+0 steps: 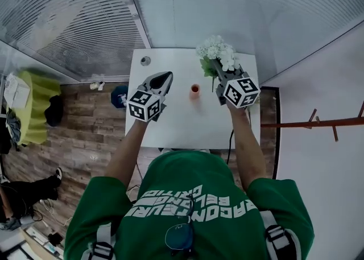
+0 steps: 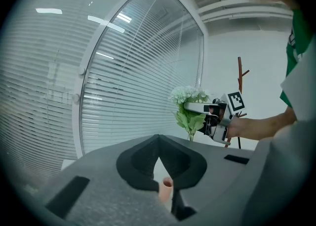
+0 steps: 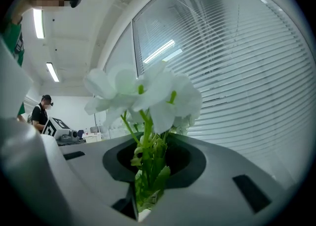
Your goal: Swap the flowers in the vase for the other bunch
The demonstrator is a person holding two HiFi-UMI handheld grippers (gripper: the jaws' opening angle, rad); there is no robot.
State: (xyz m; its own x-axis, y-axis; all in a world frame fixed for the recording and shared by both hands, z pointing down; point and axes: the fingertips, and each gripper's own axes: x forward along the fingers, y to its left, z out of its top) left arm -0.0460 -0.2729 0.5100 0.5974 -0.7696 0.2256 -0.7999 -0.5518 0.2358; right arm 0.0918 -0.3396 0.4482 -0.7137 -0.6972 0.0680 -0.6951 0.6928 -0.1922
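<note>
Table; right gripper clamps flowers; shirt lettering likely unreadable.

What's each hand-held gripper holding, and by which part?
The right hand-held gripper clamps the white flower bunch by its green stems; the left hand-held gripper holds nothing.

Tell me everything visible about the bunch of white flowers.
The bunch of white flowers has rounded white blooms over thin green stems and serrated green leaves. It stands upright, its stems clamped in the right gripper, held over the white table, clear of the small orange vase and to its right in the head view.
</note>
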